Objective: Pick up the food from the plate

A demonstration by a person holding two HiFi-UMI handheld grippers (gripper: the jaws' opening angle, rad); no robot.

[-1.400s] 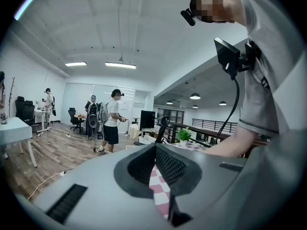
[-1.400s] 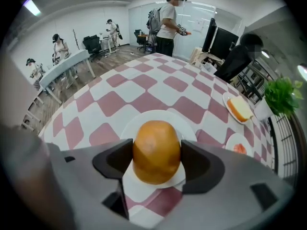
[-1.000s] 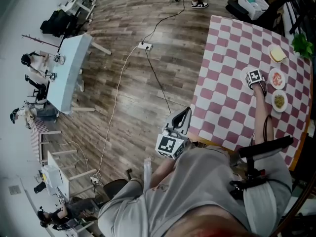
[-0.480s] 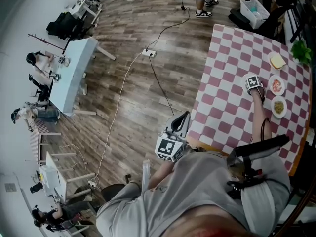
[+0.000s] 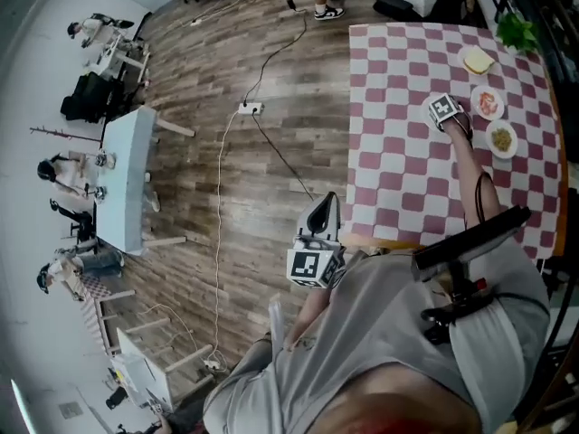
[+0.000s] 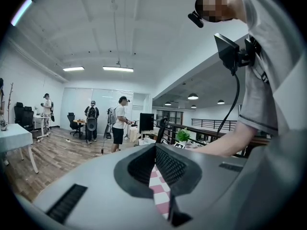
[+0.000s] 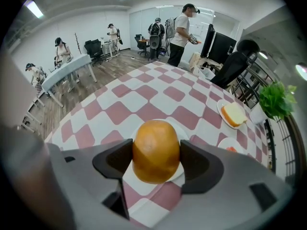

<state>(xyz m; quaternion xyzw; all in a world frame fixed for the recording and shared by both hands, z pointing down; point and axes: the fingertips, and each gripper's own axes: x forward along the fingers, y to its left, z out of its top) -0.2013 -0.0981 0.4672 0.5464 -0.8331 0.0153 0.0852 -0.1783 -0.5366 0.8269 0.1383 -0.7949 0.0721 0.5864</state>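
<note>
Left gripper [image 6: 160, 186] hangs by the table edge, jaws closed on nothing. Right gripper [image 7: 156, 164] clamps the round bun [image 7: 156, 145] at mid-height, over its white plate [image 7: 183, 135]. Best to lift straight up with a light squeeze, or the bun may dent or slip.

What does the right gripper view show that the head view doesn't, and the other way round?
Only the right gripper view: a round golden-brown bun clamped between the right gripper's jaws, over a white plate. Only the head view: the left gripper held near the person's torso, and a power strip on the wood floor. Both: the red-and-white checkered tablecloth, the bread slice and the green plant.
</note>
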